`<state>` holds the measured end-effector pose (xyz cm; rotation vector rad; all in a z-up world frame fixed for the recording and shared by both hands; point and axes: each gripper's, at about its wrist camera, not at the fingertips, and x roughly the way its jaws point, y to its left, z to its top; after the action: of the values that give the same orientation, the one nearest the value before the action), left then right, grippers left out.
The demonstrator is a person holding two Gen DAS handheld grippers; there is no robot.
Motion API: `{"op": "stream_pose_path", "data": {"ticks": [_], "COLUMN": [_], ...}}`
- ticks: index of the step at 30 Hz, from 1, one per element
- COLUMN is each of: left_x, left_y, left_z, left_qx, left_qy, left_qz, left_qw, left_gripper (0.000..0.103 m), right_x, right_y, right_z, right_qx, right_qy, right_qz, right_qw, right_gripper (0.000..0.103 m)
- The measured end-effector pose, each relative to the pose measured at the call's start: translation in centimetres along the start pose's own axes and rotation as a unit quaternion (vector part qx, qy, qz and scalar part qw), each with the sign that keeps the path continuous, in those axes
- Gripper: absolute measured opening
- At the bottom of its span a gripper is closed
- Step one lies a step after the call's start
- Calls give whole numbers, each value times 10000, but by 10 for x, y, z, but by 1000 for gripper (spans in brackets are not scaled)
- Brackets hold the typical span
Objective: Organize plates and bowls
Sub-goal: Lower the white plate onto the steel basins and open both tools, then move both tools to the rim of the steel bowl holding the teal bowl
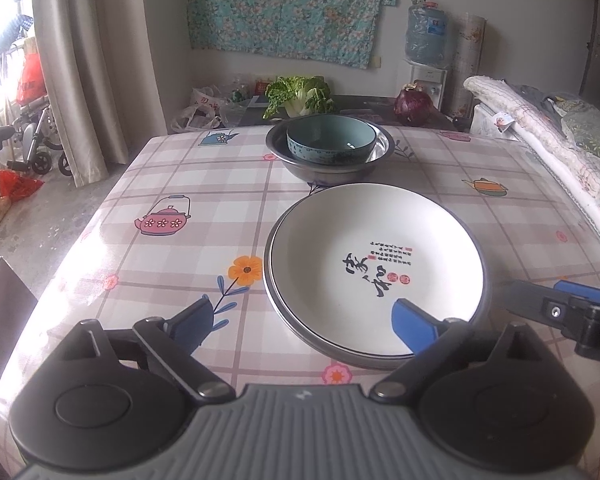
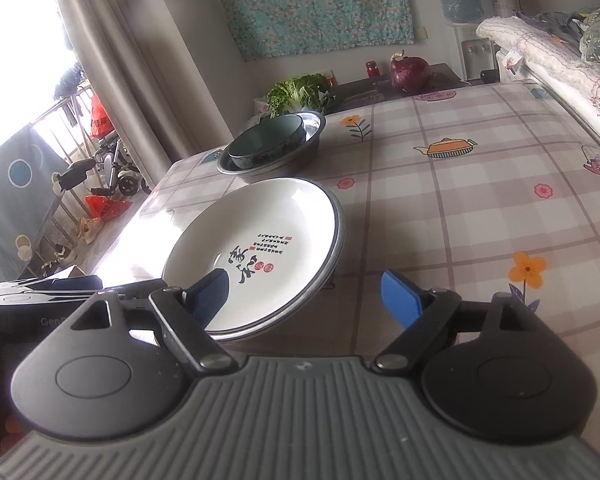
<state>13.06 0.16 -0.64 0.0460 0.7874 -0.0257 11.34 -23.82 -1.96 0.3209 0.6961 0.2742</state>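
Note:
A white plate (image 1: 340, 240) with black calligraphy lies stacked on a metal plate (image 1: 277, 304) on the checked tablecloth (image 1: 159, 184). Beyond it a teal bowl (image 1: 332, 138) sits inside a metal basin (image 1: 300, 168). My left gripper (image 1: 304, 320) stands open at the stack's near edge, its right finger over the white plate and its left finger over the cloth. My right gripper (image 2: 306, 296) is open too, with its left finger over the white plate (image 2: 259, 232) and its right finger beside the stack. Neither gripper presses on anything.
A leafy cabbage (image 1: 300, 94) and a purple cabbage (image 1: 414, 104) lie on a dark low table behind. Folded bedding (image 1: 540, 132) runs along the table's right side. A curtain (image 1: 87, 60) and a wheelchair (image 1: 35, 140) stand at the left.

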Motion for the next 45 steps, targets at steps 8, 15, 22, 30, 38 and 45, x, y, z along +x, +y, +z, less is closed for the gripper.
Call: {"op": "stream_pose_path", "data": {"ticks": [8, 15, 22, 30, 38, 45], "left_x": [-3, -1, 19, 80, 138, 182], "left_y": [-2, 4, 28, 63, 79, 85], "left_z": [5, 27, 65, 113, 151, 165], "left_qx": [119, 152, 62, -285, -715, -1078], "left_qy": [-49, -183, -428, -537, -357, 103], "left_qz": [-28, -179, -198, -309, -723, -1069], "left_qw": [9999, 9996, 9989, 9977, 9942, 9884], "left_gripper": [97, 97, 101, 98, 58, 30], "right_x": [-11, -10, 13, 75, 162, 219], "right_y": [2, 5, 10, 4, -14, -29], "right_z": [3, 35, 81, 140, 181, 193], "right_qx": [5, -160, -341, -563, -452, -118], "right_qy": [-76, -153, -130, 33, 386, 771], "right_qz": [69, 193, 326, 186, 74, 175], "right_qw": [9999, 9996, 9988, 9982, 9982, 9968], "right_gripper": [84, 84, 84, 82, 57, 38]}}
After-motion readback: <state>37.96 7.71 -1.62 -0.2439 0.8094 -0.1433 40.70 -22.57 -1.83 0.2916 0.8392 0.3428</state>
